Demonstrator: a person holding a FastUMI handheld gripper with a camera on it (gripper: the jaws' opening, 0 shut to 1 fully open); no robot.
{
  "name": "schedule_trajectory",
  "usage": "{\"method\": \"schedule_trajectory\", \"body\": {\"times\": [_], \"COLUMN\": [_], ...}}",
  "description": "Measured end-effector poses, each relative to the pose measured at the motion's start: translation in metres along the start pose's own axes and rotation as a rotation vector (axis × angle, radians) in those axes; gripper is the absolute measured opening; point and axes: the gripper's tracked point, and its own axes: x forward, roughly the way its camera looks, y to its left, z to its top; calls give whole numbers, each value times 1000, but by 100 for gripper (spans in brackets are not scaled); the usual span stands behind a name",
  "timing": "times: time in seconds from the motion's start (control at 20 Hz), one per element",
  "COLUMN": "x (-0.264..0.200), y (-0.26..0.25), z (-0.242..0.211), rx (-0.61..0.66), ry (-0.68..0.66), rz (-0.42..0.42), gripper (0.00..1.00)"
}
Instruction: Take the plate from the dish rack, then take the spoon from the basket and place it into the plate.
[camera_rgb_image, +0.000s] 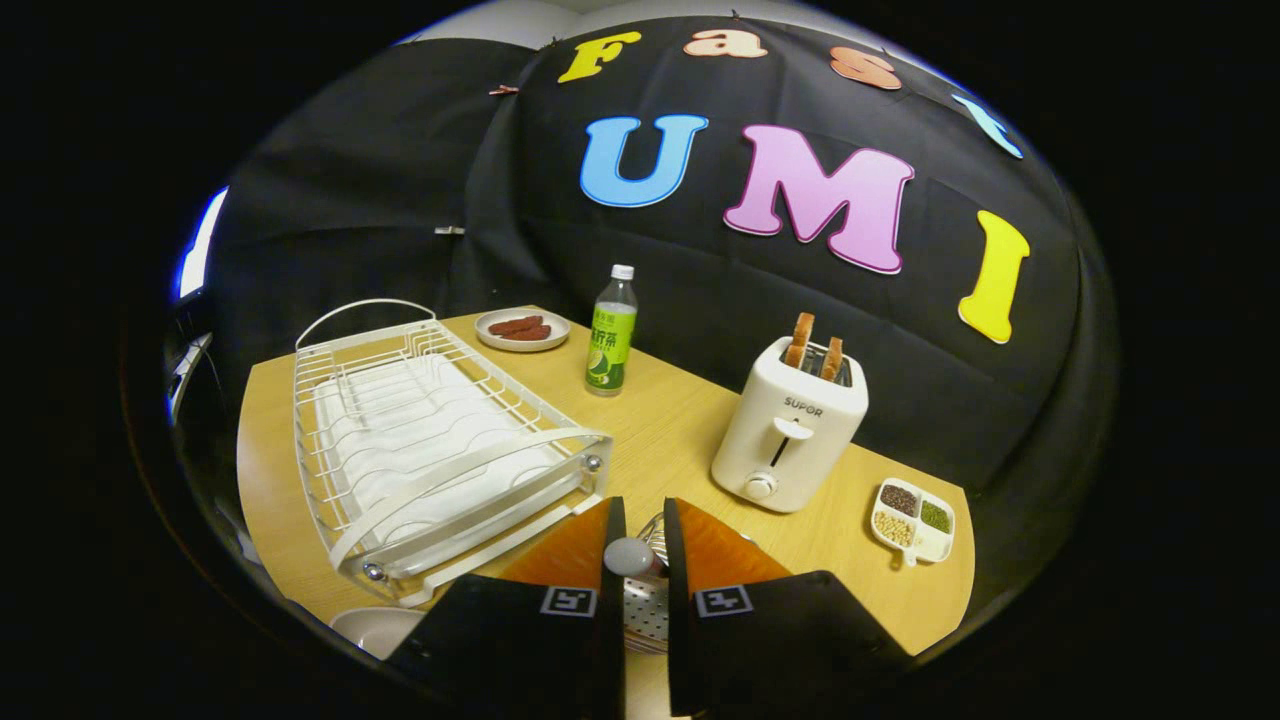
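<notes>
My gripper hangs over the near edge of the wooden table, its fingers drawn close together. Between them sits the rounded grey end of the spoon, and both fingers press on it. Under the fingers I see a perforated metal basket; the rest of the spoon is hidden by the fingers. A pale plate lies on the table near the left finger, partly cut off by it. The white wire dish rack stands just ahead and to the left, with nothing in its slots.
A white toaster with two slices of toast stands ahead to the right. A divided dish of beans lies beyond it. A green-labelled bottle and a small plate of sausages stand at the far side.
</notes>
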Motion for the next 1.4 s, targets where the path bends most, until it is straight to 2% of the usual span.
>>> {"method": "schedule_trajectory", "body": {"times": [0.15, 0.35, 0.6, 0.75, 0.95, 1.2, 1.4], "x": [1, -11, -52, -77, -116, -144, -146], "y": [-10, -27, -37, -33, -27, -12, 12], "z": [4, 27, 71, 78, 96, 80, 45], "rx": [55, 122, 167, 259, 314, 354, 393], "ry": [17, 4, -23, 31, 17, 42, 62], "rz": [12, 10, 13, 7, -19, -116, -166], "gripper": [15, 15, 15, 15, 15, 15, 15]}}
